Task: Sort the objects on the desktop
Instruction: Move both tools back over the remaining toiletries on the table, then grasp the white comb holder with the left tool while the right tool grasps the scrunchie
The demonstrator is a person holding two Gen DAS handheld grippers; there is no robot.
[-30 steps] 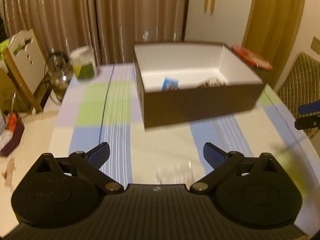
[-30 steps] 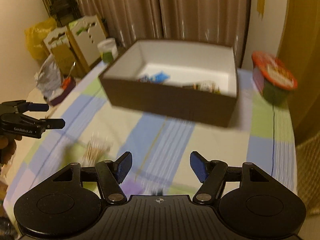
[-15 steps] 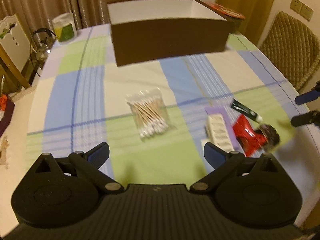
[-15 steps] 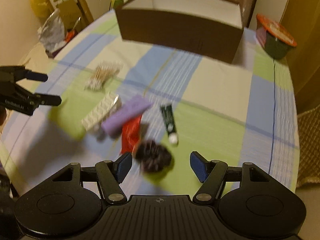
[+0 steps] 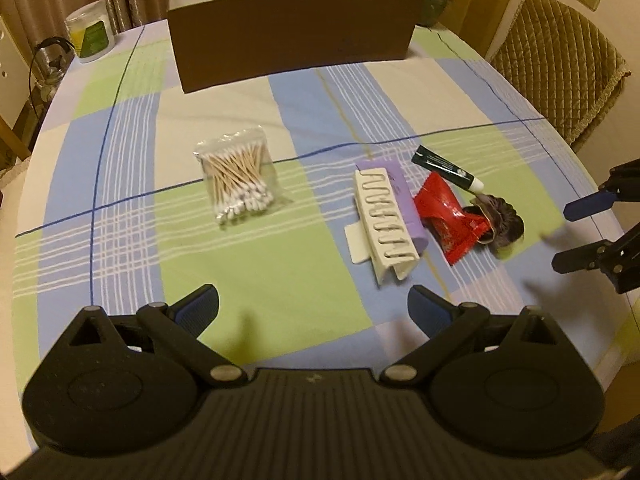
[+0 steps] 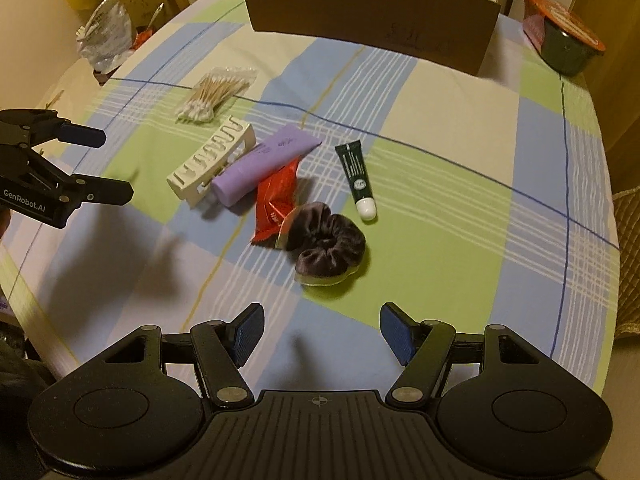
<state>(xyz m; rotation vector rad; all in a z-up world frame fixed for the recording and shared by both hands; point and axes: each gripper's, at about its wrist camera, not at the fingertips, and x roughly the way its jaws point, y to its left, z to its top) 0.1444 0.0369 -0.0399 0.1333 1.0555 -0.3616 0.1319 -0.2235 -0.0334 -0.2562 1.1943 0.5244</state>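
On the checked tablecloth lie a bag of cotton swabs [image 5: 237, 175] [image 6: 216, 92], a white hair claw [image 5: 382, 222] [image 6: 212, 160], a purple tube [image 6: 264, 164], a red packet [image 5: 448, 216] [image 6: 276, 200], a dark green tube [image 5: 448, 168] [image 6: 356, 178] and a dark scrunchie [image 5: 500, 222] [image 6: 326, 240]. The brown box [image 5: 292, 32] [image 6: 372, 28] stands at the far side. My left gripper [image 5: 312, 306] [image 6: 100, 164] is open and empty, near of the swabs and claw. My right gripper [image 6: 320, 334] [image 5: 576, 236] is open and empty, just near of the scrunchie.
A white jar [image 5: 90, 34] stands at the far left corner, a red-lidded bowl [image 6: 564, 34] right of the box. A quilted chair [image 5: 560, 64] is at the table's right edge. Bags and clutter [image 6: 108, 36] sit off the left edge.
Both grippers have pulled back and tilted down from the box; the loose items on the near part of the table have come into view. Both stay open.
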